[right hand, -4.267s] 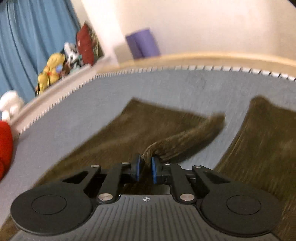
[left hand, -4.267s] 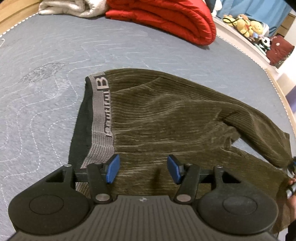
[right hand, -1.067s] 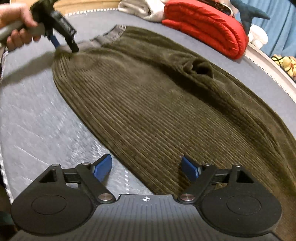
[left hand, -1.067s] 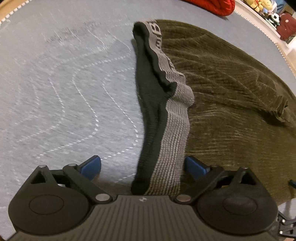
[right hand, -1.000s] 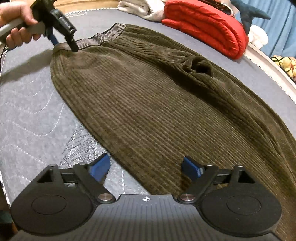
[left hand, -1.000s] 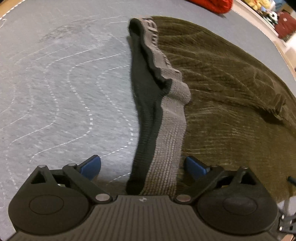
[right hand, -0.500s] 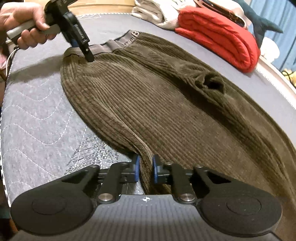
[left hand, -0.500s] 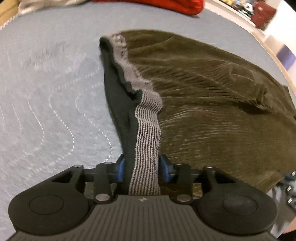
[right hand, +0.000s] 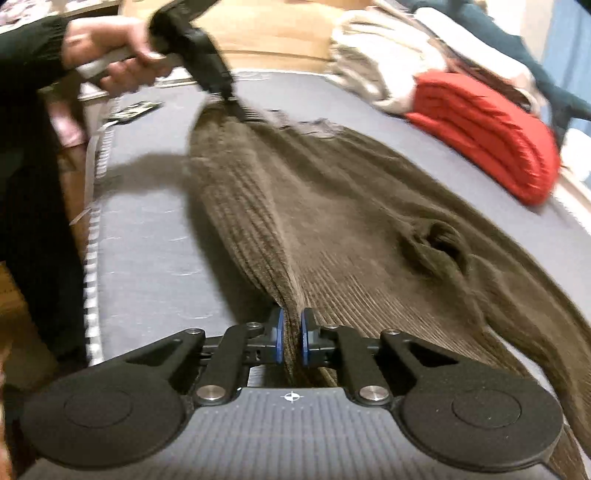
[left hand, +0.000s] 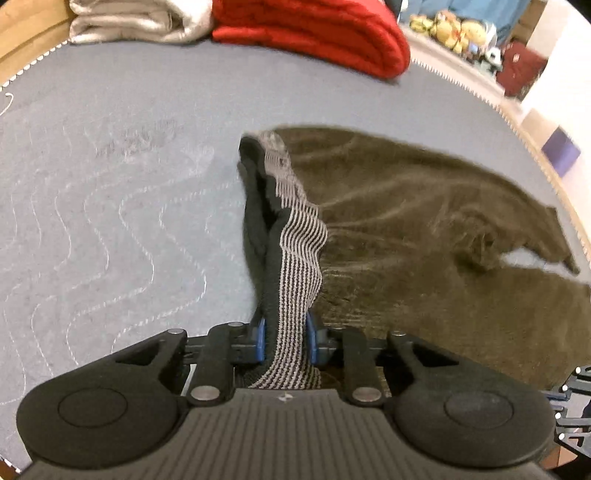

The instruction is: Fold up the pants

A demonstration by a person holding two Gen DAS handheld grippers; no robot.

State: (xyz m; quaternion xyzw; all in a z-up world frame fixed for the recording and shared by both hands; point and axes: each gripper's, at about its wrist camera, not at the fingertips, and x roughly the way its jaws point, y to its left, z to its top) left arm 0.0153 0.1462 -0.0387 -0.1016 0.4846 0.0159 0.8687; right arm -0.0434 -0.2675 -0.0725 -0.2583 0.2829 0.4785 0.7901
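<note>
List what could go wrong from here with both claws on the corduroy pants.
The left claw is closing on only the striped waistband, whose stretchy rib could slip out. The right claw is closing on a thin ridge of the corduroy pants, so the bunched pocket may get folded in as a lump.

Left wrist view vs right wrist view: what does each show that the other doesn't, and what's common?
Left wrist only: the left gripper closing its jaws on the grey ribbed waistband, plus stuffed toys and a purple object.

Right wrist only: the right gripper closing on the side edge of the pants' fabric, and the person's hand holding the other gripper.

Both: the olive corduroy pants on the grey quilted mattress, the red quilt and a folded pale blanket.
</note>
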